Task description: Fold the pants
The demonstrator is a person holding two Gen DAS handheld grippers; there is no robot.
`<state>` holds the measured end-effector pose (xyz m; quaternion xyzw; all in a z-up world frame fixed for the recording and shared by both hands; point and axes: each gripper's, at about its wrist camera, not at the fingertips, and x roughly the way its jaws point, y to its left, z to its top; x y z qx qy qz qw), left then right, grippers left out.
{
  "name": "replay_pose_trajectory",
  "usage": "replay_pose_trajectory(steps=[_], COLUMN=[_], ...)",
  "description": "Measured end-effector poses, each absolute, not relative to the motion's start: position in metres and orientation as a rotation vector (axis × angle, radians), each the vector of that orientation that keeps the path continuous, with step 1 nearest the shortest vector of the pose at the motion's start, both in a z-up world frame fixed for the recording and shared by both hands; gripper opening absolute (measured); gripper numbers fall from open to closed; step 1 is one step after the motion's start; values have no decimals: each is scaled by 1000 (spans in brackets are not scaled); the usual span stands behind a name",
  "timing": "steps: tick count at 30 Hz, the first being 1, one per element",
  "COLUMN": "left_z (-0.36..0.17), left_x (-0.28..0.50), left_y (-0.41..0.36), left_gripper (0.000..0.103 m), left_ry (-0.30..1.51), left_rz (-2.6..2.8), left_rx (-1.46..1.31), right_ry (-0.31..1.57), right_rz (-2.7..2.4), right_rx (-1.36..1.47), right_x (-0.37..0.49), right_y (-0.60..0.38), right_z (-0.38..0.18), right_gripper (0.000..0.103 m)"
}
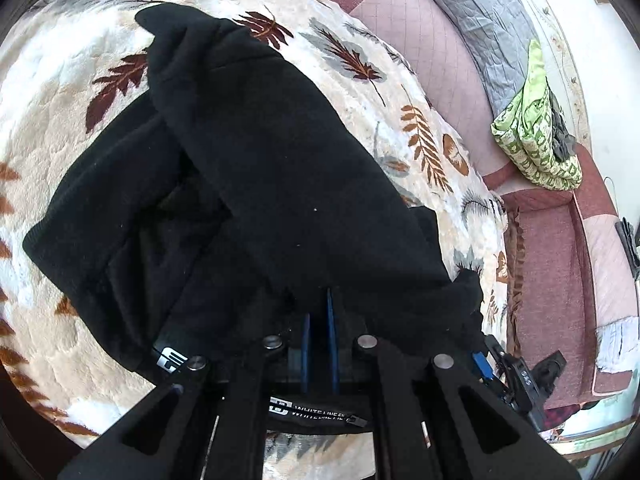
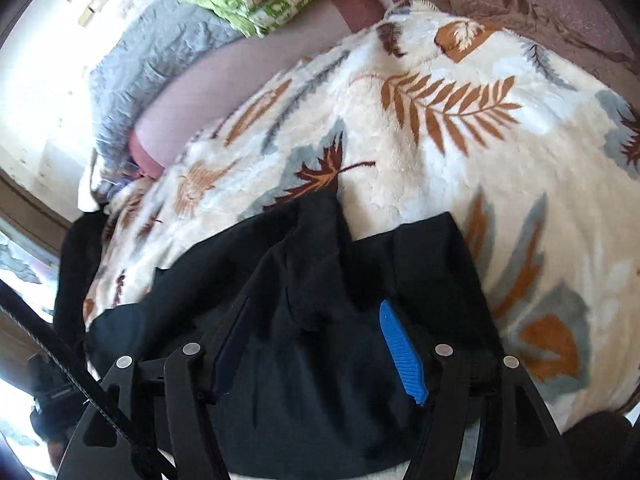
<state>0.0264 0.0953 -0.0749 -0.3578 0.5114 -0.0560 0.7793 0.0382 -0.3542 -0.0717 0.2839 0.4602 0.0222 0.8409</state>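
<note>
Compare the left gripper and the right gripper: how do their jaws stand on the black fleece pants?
The left gripper has its blue pads nearly together, pinching a fold of the black fleece pants. The right gripper stands wide open, its fingers apart with cloth lying loose between them. Both sit over the pants on the leaf-patterned plush blanket.

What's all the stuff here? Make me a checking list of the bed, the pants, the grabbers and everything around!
Surface: cream leaf-print blanket, plush, spread over a pink bedcover.
Job's things: black pants, lying rumpled on the blanket, one part folded over another; white lettering shows near the left gripper.
Clutter: green patterned cloth bundle and grey quilt, both beyond the blanket.
Grippers: left gripper has its blue pads nearly together on the pants' edge; right gripper is wide open with the pants between its fingers.
Cables: black cord crossing the right wrist view's lower left.
Surroundings: bright pale wall.
</note>
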Motion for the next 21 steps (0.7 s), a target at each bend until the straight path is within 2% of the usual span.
replay_pose_trajectory(steps=[1, 2, 3, 13, 17, 21], left_z=[-74, -72, -71, -47, -74, -79], left_x=[27, 28, 25, -1, -11, -25], left_y=[96, 98, 100, 104, 90, 93], left_gripper=[7, 7, 7, 7, 8, 9], left_ry=[1102, 1099, 1093, 1040, 1141, 1150], left_rz=[-121, -123, -128, -170, -153, -166], left_rx=[-775, -778, -780, -744, -671, -666], right_ry=[978, 981, 992, 919, 972, 1071], right_rz=[48, 50, 55, 88, -57, -255], right_rx=[597, 584, 569, 555, 513, 410], right_x=[43, 45, 47, -15, -35, -36], right_y=[-352, -349, -344, -350, -383, -405], right_z=[-73, -75, -74, -16, -26, -47], right_gripper=[61, 30, 16, 13, 8, 11])
